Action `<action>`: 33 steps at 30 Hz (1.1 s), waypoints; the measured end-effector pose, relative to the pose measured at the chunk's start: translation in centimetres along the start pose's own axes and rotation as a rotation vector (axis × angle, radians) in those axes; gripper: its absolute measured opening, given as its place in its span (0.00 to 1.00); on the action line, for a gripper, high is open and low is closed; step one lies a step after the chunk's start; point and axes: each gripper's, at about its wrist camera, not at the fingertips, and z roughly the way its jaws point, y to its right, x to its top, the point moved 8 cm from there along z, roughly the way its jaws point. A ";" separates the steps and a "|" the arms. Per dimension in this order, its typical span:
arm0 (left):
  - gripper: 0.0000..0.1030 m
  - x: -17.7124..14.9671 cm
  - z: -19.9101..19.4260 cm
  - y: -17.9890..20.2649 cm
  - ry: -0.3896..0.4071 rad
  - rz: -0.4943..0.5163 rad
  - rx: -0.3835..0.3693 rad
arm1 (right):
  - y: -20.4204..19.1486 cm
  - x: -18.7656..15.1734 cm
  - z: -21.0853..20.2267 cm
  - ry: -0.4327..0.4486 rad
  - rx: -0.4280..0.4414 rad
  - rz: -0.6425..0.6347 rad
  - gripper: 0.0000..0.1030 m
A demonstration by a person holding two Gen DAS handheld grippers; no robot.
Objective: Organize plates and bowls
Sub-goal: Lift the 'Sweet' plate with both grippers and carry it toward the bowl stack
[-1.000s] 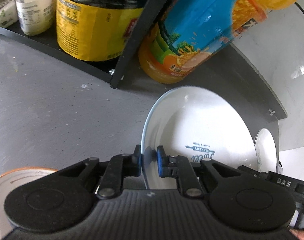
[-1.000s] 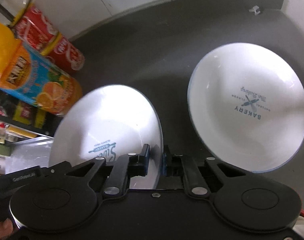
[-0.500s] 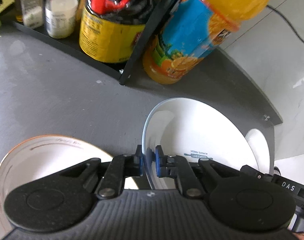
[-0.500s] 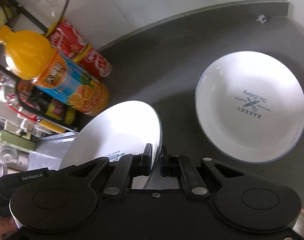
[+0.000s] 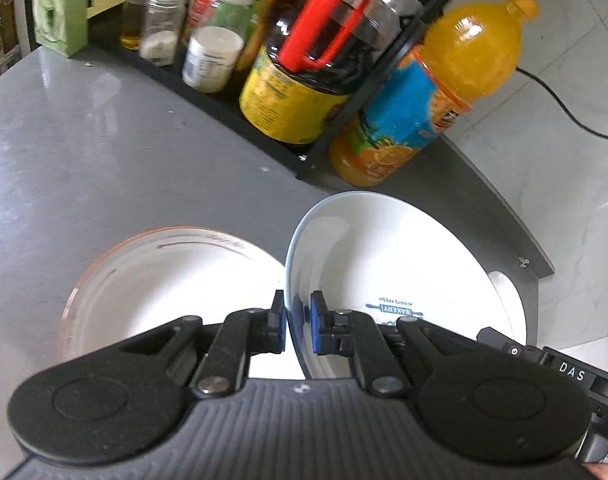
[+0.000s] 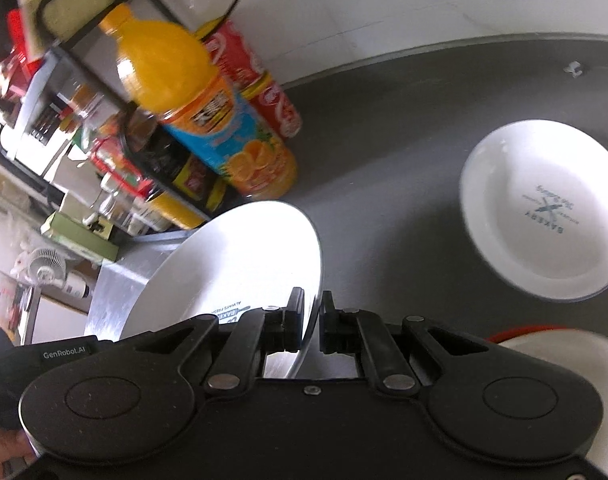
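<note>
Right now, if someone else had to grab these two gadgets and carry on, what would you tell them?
Left gripper: jaws shut on the rim of the white bakery plate, held tilted.
Right gripper: jaws shut on the same plate's opposite rim.
An orange-rimmed plate lies on the grey counter below; a second bakery plate lies apart to the right.
Done: plate lifted.
Left: probably stack it, then gather the rest.
</note>
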 end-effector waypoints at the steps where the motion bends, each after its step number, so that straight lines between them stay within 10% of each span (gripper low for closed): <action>1: 0.09 0.0 -0.3 -0.4 -0.001 -0.004 -0.002 | -0.4 -0.2 0.1 -0.001 -0.001 -0.003 0.07; 33: 0.10 -0.4 0.3 -10.8 -0.196 0.221 -0.106 | -7.4 -12.3 1.1 0.088 -0.250 0.122 0.08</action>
